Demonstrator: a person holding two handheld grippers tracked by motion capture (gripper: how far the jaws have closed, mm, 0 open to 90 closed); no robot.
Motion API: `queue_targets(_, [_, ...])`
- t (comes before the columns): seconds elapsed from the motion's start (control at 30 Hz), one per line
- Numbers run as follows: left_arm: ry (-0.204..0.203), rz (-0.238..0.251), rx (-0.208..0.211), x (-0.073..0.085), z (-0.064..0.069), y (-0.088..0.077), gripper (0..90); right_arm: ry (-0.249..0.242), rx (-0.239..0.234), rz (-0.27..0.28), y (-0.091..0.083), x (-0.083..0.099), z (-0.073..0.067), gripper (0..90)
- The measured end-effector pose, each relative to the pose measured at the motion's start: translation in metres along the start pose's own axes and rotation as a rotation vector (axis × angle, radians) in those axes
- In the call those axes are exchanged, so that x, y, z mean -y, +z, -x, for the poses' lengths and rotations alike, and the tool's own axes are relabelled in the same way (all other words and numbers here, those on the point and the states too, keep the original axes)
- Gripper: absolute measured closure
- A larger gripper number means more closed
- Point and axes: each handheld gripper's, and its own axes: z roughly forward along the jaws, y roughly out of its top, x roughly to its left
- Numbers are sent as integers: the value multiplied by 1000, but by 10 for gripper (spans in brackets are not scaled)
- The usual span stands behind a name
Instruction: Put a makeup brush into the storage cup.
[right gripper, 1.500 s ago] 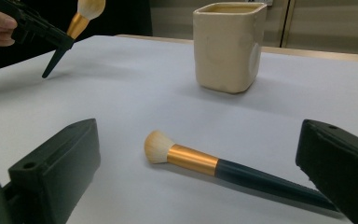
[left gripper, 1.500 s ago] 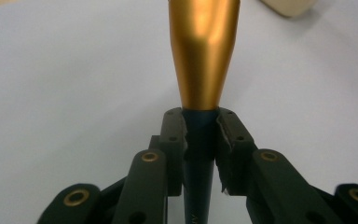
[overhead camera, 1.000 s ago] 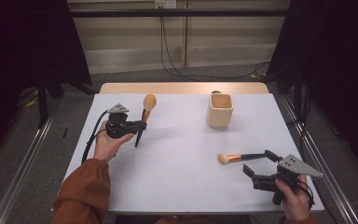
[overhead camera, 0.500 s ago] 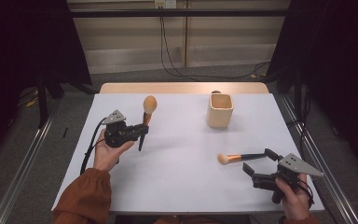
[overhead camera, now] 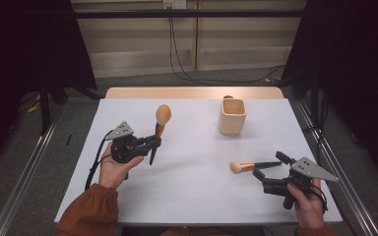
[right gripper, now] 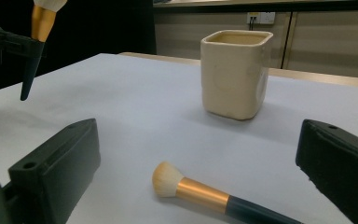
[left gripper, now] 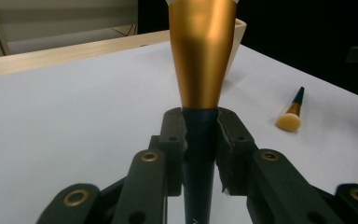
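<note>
The left gripper (overhead camera: 152, 143) drew back nearer with its upright brush (overhead camera: 161, 123), jaws clamped on the dark handle. The right gripper (overhead camera: 268, 171) sat wide open around the second brush (overhead camera: 253, 165) lying near right, the cup (overhead camera: 232, 116) farther off

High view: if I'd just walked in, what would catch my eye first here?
Probably the makeup brush held upright in the left gripper, its round head lifted above the white table. Next, the cream square cup standing at the far right, and a second brush lying flat before the open right gripper.
</note>
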Motion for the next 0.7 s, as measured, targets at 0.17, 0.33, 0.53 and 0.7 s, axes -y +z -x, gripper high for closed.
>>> queue_targets(0.17, [-4, 2, 1, 2, 9, -4, 745, -4, -19, 3, 3, -5, -3, 0])
queue_targets(0.33, [7, 15, 18, 4, 24, -6, 744, 5, -57, -8, 12, -11, -10, 10])
queue_targets(0.53, [-2, 27, 32, 5, 32, -3, 744, -10, -113, -3, 22, -17, -21, 1])
queue_targets(0.7, [8, 17, 51, 5, 42, 2, 745, -28, -163, 8, 33, -25, -33, 0])
